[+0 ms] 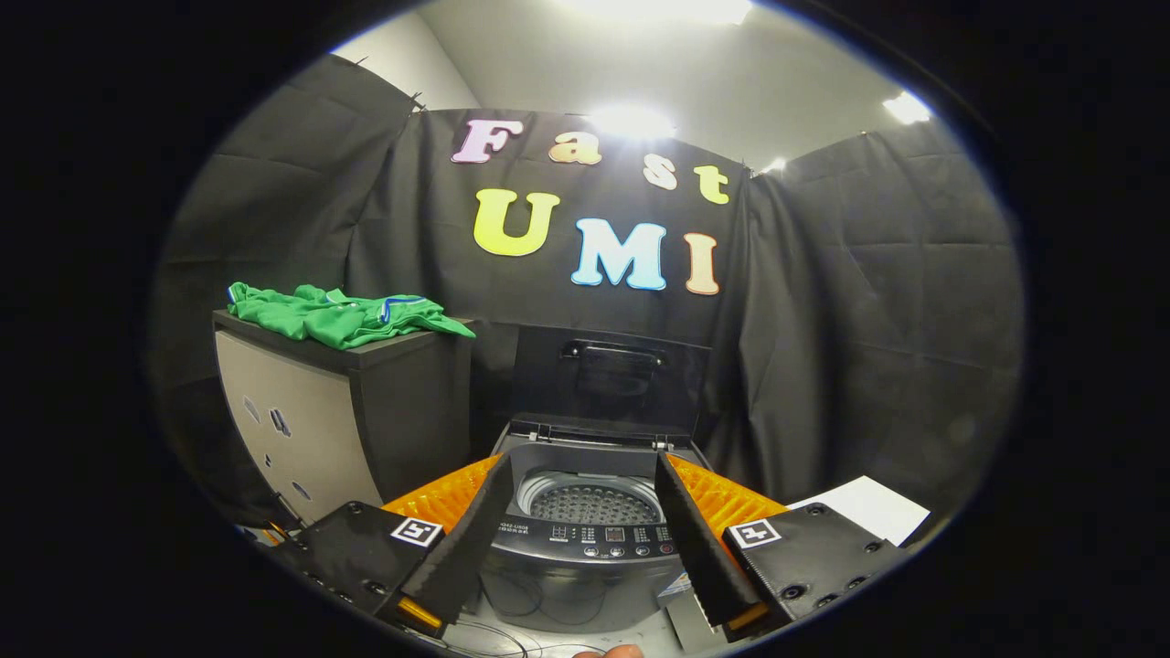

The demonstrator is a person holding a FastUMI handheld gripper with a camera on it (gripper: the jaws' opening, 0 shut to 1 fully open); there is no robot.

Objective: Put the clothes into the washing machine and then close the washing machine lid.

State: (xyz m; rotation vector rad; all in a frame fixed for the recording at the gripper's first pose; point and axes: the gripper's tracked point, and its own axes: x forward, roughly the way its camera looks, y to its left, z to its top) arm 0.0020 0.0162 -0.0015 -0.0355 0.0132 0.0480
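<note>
A small top-loading washing machine (585,539) stands just ahead of my fingers, its dark lid (611,376) raised upright at the back and the perforated drum (590,503) showing. Crumpled green clothes (343,315) with a blue-and-white trim lie on top of a dark cabinet (356,411) to the left of the machine, well beyond the fingers. My gripper (583,464) is open, its two black fingers spread to either side of the drum opening with nothing between them.
A white sheet (864,507) lies to the right of the machine beside the right finger. Cables run on the grey floor in front of the machine. Black cloth walls close in the booth behind and on both sides.
</note>
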